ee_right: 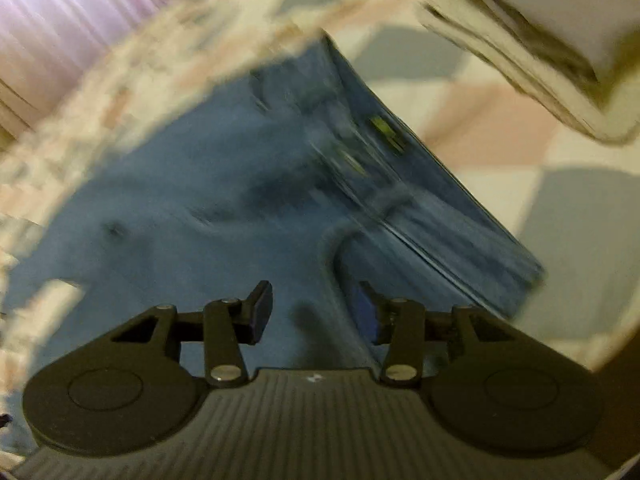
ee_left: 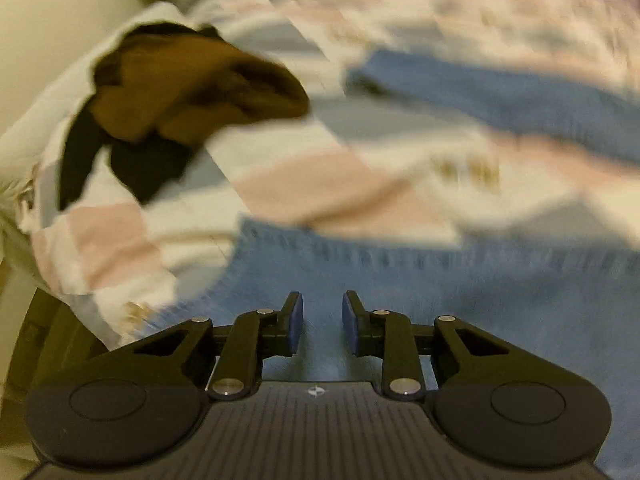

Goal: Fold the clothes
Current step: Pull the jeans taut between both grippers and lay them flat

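Note:
Blue jeans (ee_left: 420,300) lie spread on a bed with a patchwork cover; the picture is smeared by motion. My left gripper (ee_left: 322,312) hovers over a pale blue leg with its fingers apart and nothing between them. A second stretch of denim (ee_left: 500,96) lies farther off. In the right wrist view the waistband end of the jeans (ee_right: 360,152) with a pocket seam fills the middle. My right gripper (ee_right: 316,304) is open just above the denim, and its right finger (ee_right: 370,312) sits by a pocket edge.
A brown and black heap of clothes (ee_left: 192,96) rests on the cover at the left. The patchwork bed cover (ee_right: 500,120) in pink, grey and cream surrounds the jeans. A pale pillow (ee_right: 560,12) lies at the upper right, and a lilac curtain (ee_right: 60,20) hangs at the upper left.

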`<state>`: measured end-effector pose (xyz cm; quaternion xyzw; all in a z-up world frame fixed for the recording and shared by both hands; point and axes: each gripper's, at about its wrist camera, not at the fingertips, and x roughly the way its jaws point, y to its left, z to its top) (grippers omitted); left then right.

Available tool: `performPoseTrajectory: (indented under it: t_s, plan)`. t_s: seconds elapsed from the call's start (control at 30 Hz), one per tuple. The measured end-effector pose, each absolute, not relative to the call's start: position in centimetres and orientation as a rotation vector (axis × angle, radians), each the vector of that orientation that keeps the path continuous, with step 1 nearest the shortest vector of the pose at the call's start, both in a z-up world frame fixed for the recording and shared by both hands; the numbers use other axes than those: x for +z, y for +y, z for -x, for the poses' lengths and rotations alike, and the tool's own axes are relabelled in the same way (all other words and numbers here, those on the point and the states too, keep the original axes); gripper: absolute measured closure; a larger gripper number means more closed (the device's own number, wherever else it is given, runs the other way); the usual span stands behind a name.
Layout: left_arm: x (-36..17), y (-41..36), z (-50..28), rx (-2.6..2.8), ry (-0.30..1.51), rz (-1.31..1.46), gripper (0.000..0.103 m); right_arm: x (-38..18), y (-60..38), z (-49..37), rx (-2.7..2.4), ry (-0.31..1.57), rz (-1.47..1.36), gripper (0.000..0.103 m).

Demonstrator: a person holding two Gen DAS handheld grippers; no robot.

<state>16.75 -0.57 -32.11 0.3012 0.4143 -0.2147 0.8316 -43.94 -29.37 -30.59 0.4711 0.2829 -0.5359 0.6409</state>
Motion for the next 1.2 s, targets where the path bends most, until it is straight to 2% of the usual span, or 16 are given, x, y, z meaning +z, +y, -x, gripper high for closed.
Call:
performPoseTrajectory:
  t_s: [0.13, 0.17, 0.2, 0.27, 0.33, 0.4, 0.43, 0.5, 0.6, 0.7, 0.77, 0.83, 0.9, 1.03, 1.13, 1.2]
  plan:
    - [-32.4, 0.3, -20.3, -0.488, 0.897, -0.594, 0.076, -31.3, -28.6, 44.3, -1.253, 0.668, -1.116, 0.058]
    - [-32.6, 0.4, -21.5, -0.501, 0.908, -0.587, 0.064, -31.3, -28.5, 43.8, -1.26, 0.684, -1.111, 0.053]
    - [-32.7, 0.4, -22.8, -0.514, 0.918, -0.581, 0.059, -31.4, -28.6, 43.2, -1.271, 0.696, -1.108, 0.049]
    - [-33.0, 0.6, -25.2, -0.54, 0.94, -0.568, 0.055, -31.5, -28.8, 41.9, -1.299, 0.711, -1.103, 0.034]
    - [-33.4, 0.7, -27.7, -0.566, 0.962, -0.555, 0.051, -31.7, -29.1, 40.5, -1.336, 0.724, -1.097, 0.033]
    - [-33.7, 0.8, -30.2, -0.593, 0.983, -0.541, 0.05, -32.0, -29.7, 39.0, -1.371, 0.743, -1.094, 0.028]
    - [-33.9, 0.9, -31.4, -0.606, 0.994, -0.535, 0.051, -32.2, -29.9, 38.4, -1.389, 0.753, -1.091, 0.025]
    - [-35.0, 0.5, -32.5, -0.616, 1.013, -0.564, 0.085, -32.3, -30.1, 37.2, -1.426, 0.777, -1.08, 0.021]
    - [-34.4, 0.3, -32.0, -0.668, 0.937, -0.61, 0.088, -32.2, -30.4, 36.4, -1.474, 0.796, -1.076, 0.021]
    - [-31.3, 0.6, -31.4, -0.715, 0.794, -0.578, 0.087, -31.9, -30.4, 36.3, -1.519, 0.783, -1.09, 0.023]
    - [-31.6, 0.4, -32.2, -0.694, 0.798, -0.588, 0.086, -32.0, -30.4, 36.0, -1.543, 0.776, -1.089, 0.023]
    - [-34.2, -0.4, -32.6, -0.632, 0.831, -0.687, 0.097, -32.0, -30.2, 35.7, -1.564, 0.782, -1.068, 0.023]
    - [-36.3, -0.7, -33.0, -0.552, 0.857, -0.783, 0.095, -31.6, -30.0, 35.3, -1.582, 0.787, -1.042, 0.023]
    - [-32.7, -0.1, -31.3, -0.527, 0.82, -0.643, 0.093, -29.6, -29.0, 34.4, -1.532, 0.755, -0.938, 0.023]
    - [-30.0, -0.1, -27.1, -0.672, 0.82, -0.585, 0.074, -29.6, -28.2, 33.8, -1.413, 0.747, -0.918, 0.022]
    - [-31.6, 0.0, -24.3, -0.694, 0.887, -0.623, 0.074, -30.7, -27.6, 34.2, -1.373, 0.768, -0.943, 0.022]
